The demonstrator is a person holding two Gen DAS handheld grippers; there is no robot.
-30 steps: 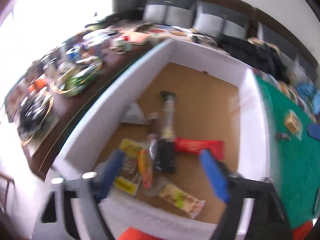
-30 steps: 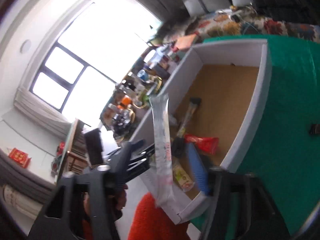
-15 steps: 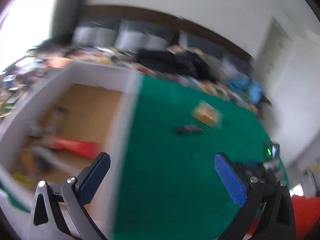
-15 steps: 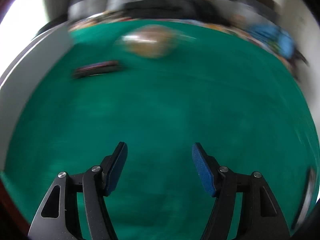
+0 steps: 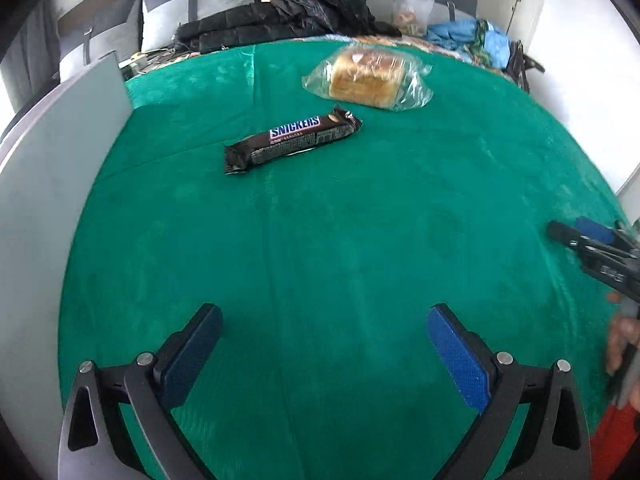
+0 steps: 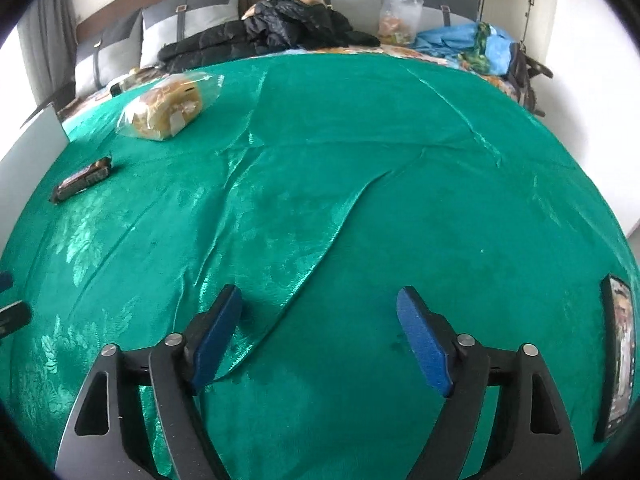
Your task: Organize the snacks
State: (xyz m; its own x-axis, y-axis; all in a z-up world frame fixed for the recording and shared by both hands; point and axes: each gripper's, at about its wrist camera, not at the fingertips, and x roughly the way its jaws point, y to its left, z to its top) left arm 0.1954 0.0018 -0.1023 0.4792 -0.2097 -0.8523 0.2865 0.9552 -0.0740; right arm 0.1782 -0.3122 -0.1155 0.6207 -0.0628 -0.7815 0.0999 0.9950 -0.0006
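A Snickers bar point(image 5: 291, 139) lies on the green tablecloth point(image 5: 320, 240), with a bagged bread loaf point(image 5: 367, 78) just beyond it. Both also show at the far left of the right wrist view: the bar point(image 6: 82, 179) and the loaf point(image 6: 168, 109). My left gripper point(image 5: 324, 334) is open and empty, well short of the bar. My right gripper point(image 6: 320, 320) is open and empty above a bare, creased cloth. The white box wall point(image 5: 44, 200) stands at the left edge.
A phone point(image 6: 618, 360) lies at the right edge of the cloth. My right gripper's tips point(image 5: 580, 236) show at the right of the left wrist view. Dark jackets point(image 6: 272, 28) and bags lie on the sofa behind the table.
Both grippers swung right, away from the box onto the green cloth. The clear wrapper that the right gripper held is gone and its jaws are open. The views have steadied.
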